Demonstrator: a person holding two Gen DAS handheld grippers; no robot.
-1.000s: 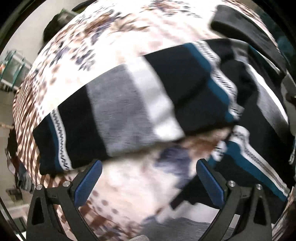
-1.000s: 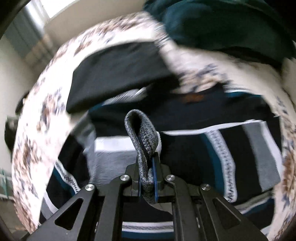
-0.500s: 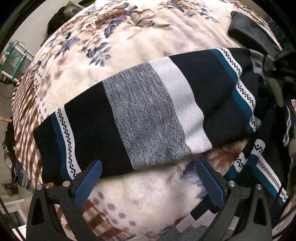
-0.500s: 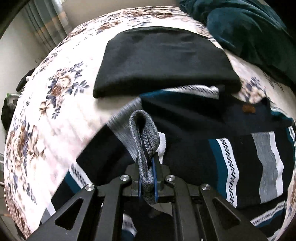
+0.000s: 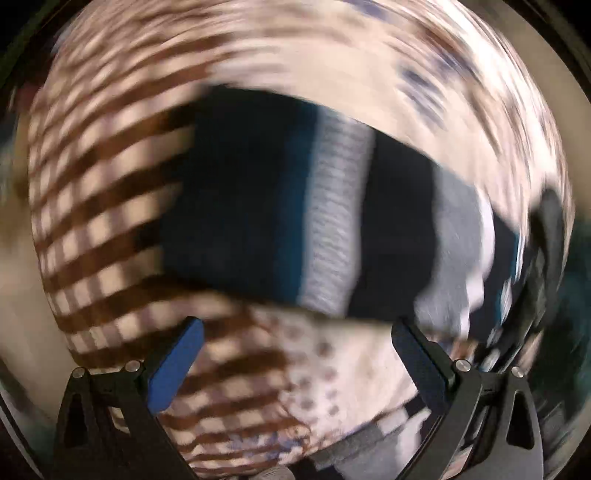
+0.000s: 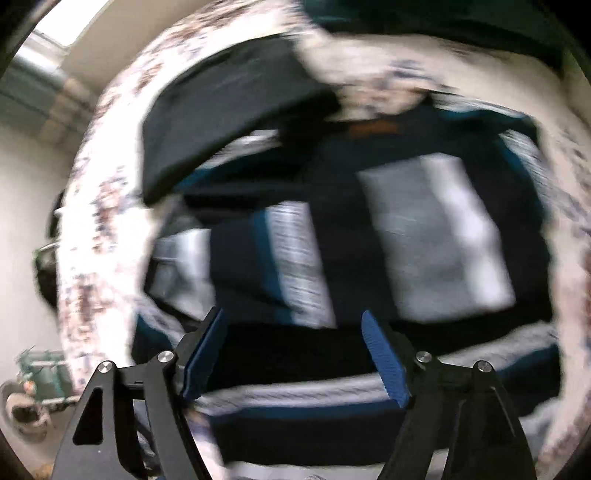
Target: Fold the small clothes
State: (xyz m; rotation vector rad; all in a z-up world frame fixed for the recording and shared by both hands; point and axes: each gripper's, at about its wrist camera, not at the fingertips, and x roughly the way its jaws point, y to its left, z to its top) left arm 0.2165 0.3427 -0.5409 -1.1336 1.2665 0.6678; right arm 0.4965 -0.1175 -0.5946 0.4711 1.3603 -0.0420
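A striped sweater in navy, teal, grey and white lies on a floral blanket. In the blurred left wrist view one sleeve (image 5: 325,221) stretches across the blanket (image 5: 110,184), just beyond my open, empty left gripper (image 5: 295,343). In the blurred right wrist view the sweater body (image 6: 406,229) lies spread under my right gripper (image 6: 295,347), which is open and empty, with a folded-over striped part (image 6: 295,258) just ahead of the fingers.
A folded black garment (image 6: 229,110) lies on the blanket (image 6: 103,221) beyond the sweater. Dark teal bedding (image 6: 443,22) sits at the far edge. The bed edge, floor and a greenish rack (image 6: 40,365) show at the left.
My right gripper has opened and let go of the grey knit edge it held. My left gripper has swung left toward the sleeve's cuff end. Both views are now motion-blurred.
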